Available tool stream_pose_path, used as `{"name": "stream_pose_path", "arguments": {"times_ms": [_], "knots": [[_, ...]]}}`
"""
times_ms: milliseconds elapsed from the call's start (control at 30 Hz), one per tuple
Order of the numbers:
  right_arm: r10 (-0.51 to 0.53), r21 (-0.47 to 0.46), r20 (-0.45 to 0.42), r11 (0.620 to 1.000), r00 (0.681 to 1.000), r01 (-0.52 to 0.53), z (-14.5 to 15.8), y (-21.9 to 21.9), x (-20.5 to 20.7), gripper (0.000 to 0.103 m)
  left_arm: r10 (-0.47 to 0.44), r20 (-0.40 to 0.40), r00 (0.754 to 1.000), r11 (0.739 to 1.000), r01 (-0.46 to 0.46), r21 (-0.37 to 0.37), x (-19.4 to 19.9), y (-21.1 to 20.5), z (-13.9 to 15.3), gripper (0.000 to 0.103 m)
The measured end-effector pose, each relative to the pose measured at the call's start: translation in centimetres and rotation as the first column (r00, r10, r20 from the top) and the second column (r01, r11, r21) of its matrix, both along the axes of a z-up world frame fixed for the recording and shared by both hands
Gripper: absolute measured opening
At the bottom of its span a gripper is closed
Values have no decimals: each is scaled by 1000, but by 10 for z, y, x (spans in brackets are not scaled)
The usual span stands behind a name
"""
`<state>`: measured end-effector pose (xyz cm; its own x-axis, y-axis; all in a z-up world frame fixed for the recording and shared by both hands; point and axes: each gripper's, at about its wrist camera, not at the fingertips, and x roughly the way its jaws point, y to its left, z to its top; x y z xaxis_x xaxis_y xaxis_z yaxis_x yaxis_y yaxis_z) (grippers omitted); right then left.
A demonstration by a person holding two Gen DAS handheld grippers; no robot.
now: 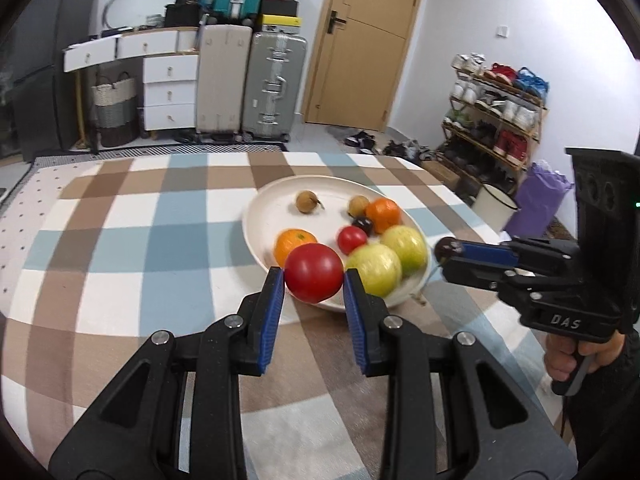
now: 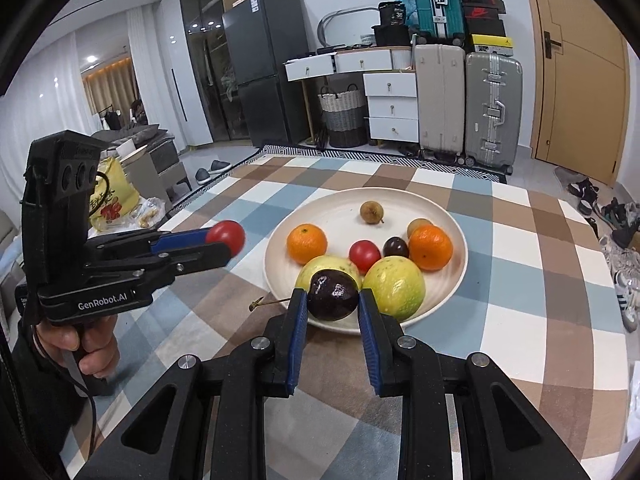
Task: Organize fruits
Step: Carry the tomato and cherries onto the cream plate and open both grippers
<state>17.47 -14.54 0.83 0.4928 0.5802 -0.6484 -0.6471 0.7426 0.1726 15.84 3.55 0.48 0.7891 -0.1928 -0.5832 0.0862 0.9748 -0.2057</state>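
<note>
**Two grippers, each pinching a fruit at the plate's near edge**

Two ribbed blue pads of the left gripper [image 1: 314, 276] clamp a smooth, glossy red tomato [image 1: 314, 273], round and held over the plate's 6 o'clock rim in the left wrist view. The right gripper [image 2: 333, 298] squeezes a dark purple, shiny-skinned plum [image 2: 333, 295] between its blue pads, also at the near rim; a thin dry stem [image 2: 266, 302] sticks out toward 9 o'clock.

Beyond them, the matte cream round plate [image 2: 456, 216] rests on a soft checked cloth [image 2: 532, 280] of brown, blue and white squares. Inside it, going outward: two dull yellow-green apples [image 2: 394, 286], a small red tomato [image 2: 364, 255], a dark plum [image 2: 395, 247], two dimpled oranges [image 2: 431, 253], then two rough brown longans [image 2: 372, 211] near 12 o'clock.
</note>
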Motion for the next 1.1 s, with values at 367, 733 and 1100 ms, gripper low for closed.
{"name": "stream_pose_path", "arguments": {"times_ms": [367, 733, 1100], "knots": [[-40, 5, 11, 999, 999, 40, 23, -6, 19, 26, 49, 52, 997, 998, -51, 37, 10, -1, 32, 28], [-24, -23, 26, 999, 999, 24, 36, 10, 43, 26, 31, 67, 997, 997, -36, 69, 38, -17, 44, 28], [-55, -59, 15, 997, 998, 55, 22, 19, 73, 26, 20, 49, 999, 996, -24, 88, 70, -23, 30, 28]]}}
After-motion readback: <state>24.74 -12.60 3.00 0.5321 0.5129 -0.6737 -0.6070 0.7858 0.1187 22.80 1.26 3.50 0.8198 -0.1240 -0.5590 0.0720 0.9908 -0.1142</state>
